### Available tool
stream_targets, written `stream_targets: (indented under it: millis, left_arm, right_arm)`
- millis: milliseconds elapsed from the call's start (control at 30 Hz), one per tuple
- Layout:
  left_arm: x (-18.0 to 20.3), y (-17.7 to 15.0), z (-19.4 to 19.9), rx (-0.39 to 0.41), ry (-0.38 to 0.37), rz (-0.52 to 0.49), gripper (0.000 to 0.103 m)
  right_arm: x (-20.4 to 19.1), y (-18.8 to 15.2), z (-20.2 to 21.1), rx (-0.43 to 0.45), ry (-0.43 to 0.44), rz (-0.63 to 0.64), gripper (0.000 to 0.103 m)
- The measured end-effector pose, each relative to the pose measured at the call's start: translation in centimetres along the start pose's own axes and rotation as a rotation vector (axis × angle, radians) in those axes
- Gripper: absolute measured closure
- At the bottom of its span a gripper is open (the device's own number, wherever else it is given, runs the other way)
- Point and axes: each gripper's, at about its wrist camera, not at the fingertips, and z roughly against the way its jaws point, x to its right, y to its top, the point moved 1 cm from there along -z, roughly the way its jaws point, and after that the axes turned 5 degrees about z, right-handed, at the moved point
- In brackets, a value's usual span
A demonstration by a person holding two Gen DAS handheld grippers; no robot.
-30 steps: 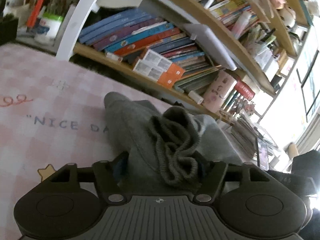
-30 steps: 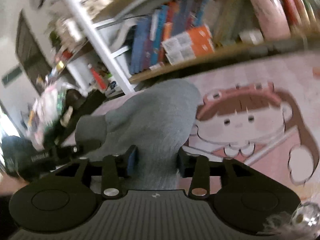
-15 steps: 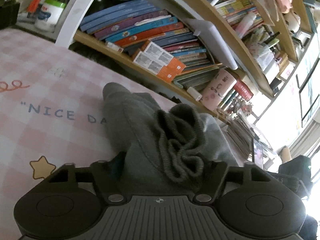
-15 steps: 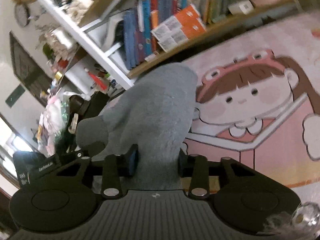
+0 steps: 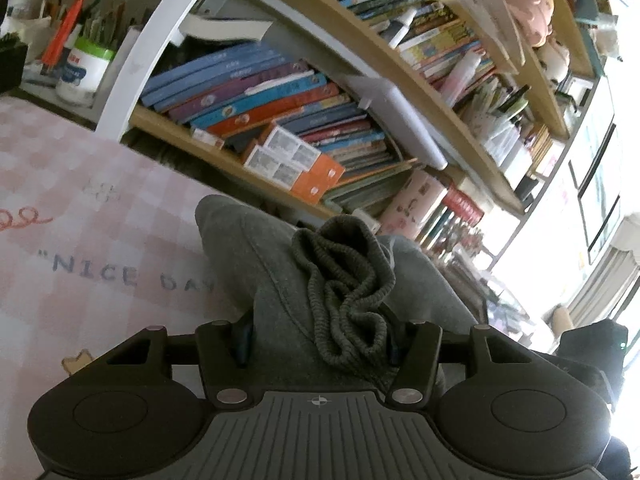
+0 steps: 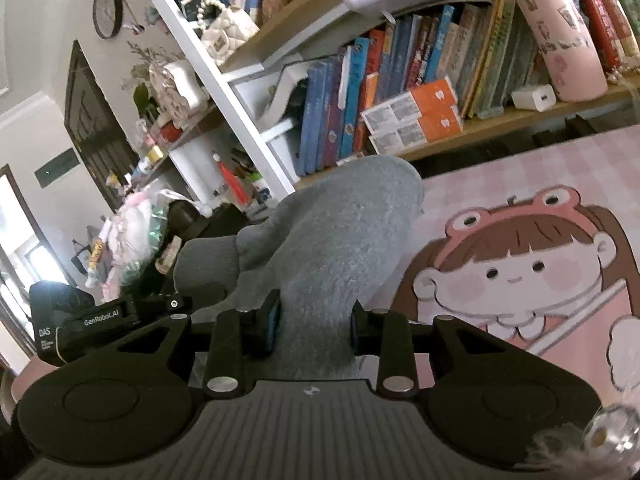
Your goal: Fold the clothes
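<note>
A grey knit garment (image 5: 280,272) with a ribbed, bunched hem (image 5: 344,280) is held up over a pink cartoon mat (image 5: 80,240). My left gripper (image 5: 320,340) is shut on the garment near the ribbed hem. My right gripper (image 6: 314,328) is shut on another part of the same grey garment (image 6: 340,240), which rises from its jaws and drapes to the left. The left gripper's body (image 6: 100,320) shows at the left of the right wrist view. The garment's lower part is hidden behind both gripper bodies.
A wooden bookshelf (image 5: 320,128) packed with books and orange boxes (image 5: 296,164) runs along the far edge of the mat. A white shelf post (image 6: 224,92) stands beside it. The mat (image 6: 520,264) shows a cartoon girl. A dark door (image 6: 96,120) is at far left.
Both grippers have kept their hold on the garment. The right gripper has swung and tilted so the shelf and mat shifted in its view; the left view shifted only slightly.
</note>
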Motion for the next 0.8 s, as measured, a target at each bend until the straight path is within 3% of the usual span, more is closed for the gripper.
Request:
stream_targets:
  millis: [333, 800]
  left_arm:
    - [0.1, 3.8, -3.2, -0.005, 0.011, -0.039, 0.047]
    - [-3.8, 7.2, -10.5, 0.000, 0.040, 0.054, 0.047]
  right_arm:
    - [2.0, 3.7, -2.6, 0.007, 0.010, -0.038, 0.074]
    - [7.7, 7.2, -9.3, 0.015, -0.016, -0.136, 0.074]
